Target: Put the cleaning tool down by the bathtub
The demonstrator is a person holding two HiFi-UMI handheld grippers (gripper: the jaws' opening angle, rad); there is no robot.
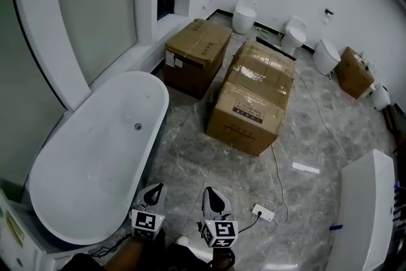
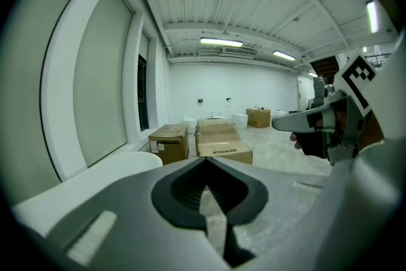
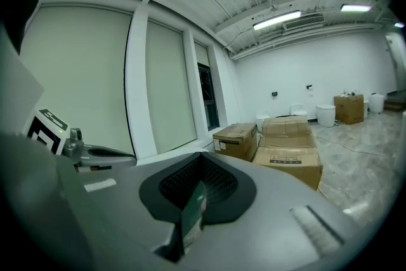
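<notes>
The white oval bathtub [image 1: 95, 162] stands empty at the left of the head view, with a drain [image 1: 137, 127] in its floor. No cleaning tool shows in any view. My left gripper [image 1: 154, 191] hovers by the tub's near right rim, jaws together with nothing in them. My right gripper [image 1: 214, 197] is beside it over the marble floor, also shut and empty. In the left gripper view the left gripper [image 2: 206, 163] points toward the boxes, with the right gripper [image 2: 306, 120] at the right. The right gripper view looks along the right gripper [image 3: 200, 157], with the left gripper [image 3: 95, 153] at its left.
Three cardboard boxes [image 1: 252, 105] stand on the floor ahead, and another box [image 1: 354, 72] sits far right. Toilets [image 1: 294, 33] line the back wall. A power strip [image 1: 263, 212] with a cable lies near my right gripper. A white fixture [image 1: 368, 212] stands at the right.
</notes>
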